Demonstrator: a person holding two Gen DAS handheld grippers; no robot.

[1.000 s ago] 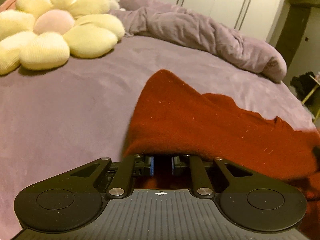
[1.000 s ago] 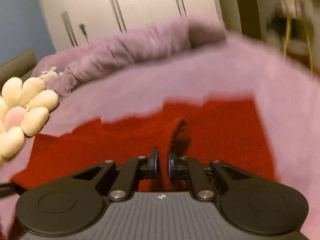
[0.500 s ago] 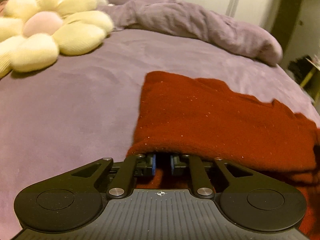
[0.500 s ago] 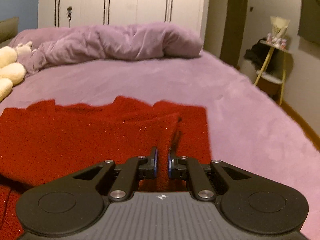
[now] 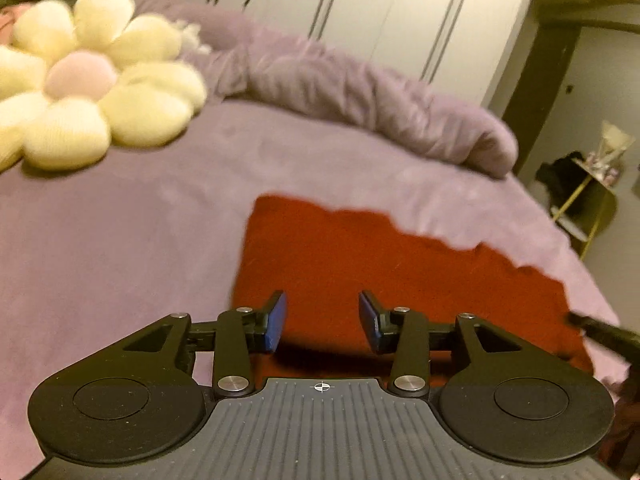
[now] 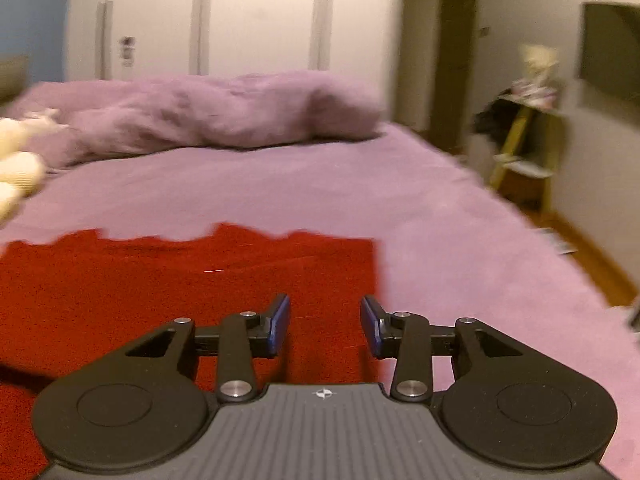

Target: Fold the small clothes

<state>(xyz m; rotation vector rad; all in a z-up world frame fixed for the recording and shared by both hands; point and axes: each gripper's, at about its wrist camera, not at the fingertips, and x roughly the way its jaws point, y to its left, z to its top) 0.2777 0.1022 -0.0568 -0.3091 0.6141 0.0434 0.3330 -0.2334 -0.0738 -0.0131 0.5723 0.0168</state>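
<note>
A dark red garment [image 5: 384, 264] lies folded flat on the purple bed cover [image 5: 120, 240]. My left gripper [image 5: 322, 320] hovers over its left part, jaws opening, with nothing between the blue pads. In the right wrist view the same red garment [image 6: 180, 280] spreads to the left and ahead. My right gripper [image 6: 325, 325] is above its right edge, jaws opening, and nothing sits between its pads. A dark tip of the other gripper [image 5: 600, 332] pokes in at the right of the left wrist view.
A cream flower-shaped cushion [image 5: 92, 92] lies at the far left of the bed. A bunched purple duvet [image 6: 224, 112] runs along the far side. White wardrobe doors [image 5: 380, 12] stand behind. A small yellow-legged side table [image 6: 524, 136] stands off the bed's right.
Both grippers let go of the red garment and their jaws opened. The lifted cloth dropped flat onto the bed. The left gripper rose and drew back from it.
</note>
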